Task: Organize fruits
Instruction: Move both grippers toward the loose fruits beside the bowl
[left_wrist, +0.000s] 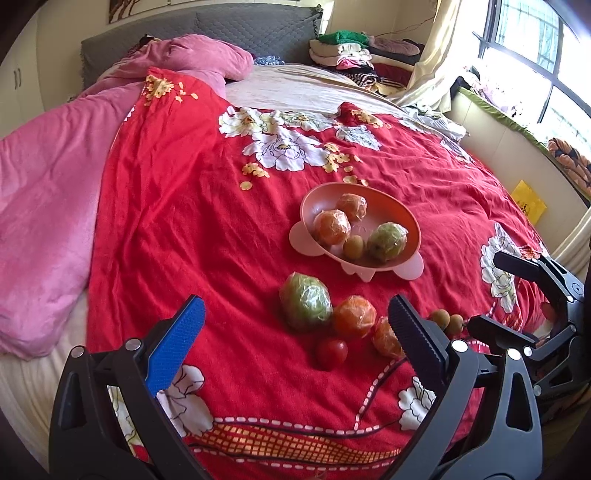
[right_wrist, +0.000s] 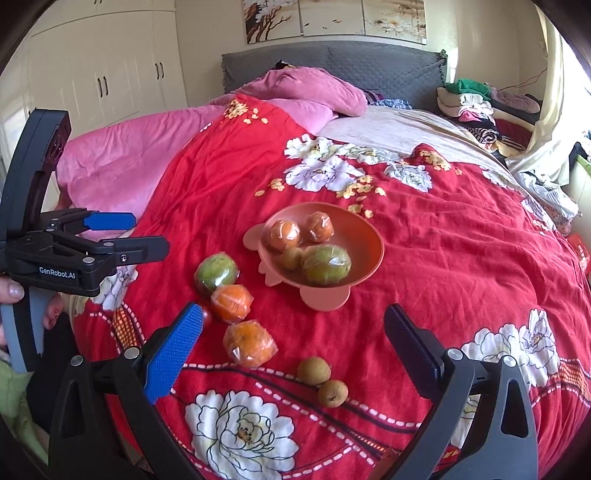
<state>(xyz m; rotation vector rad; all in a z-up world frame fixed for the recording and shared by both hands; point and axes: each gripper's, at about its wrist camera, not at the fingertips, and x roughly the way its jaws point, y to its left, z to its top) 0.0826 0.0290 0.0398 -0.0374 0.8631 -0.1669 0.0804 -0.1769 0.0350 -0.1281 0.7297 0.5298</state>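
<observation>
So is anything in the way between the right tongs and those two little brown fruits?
Nothing visible. The right tongs are open, and the two small brown fruits lie on the red bedspread just ahead, between the fingers.

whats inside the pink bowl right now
The pink bowl holds two plastic-wrapped oranges, one wrapped green fruit and one small brown fruit. Whatever lies beneath them on the bowl's floor is covered.
</observation>
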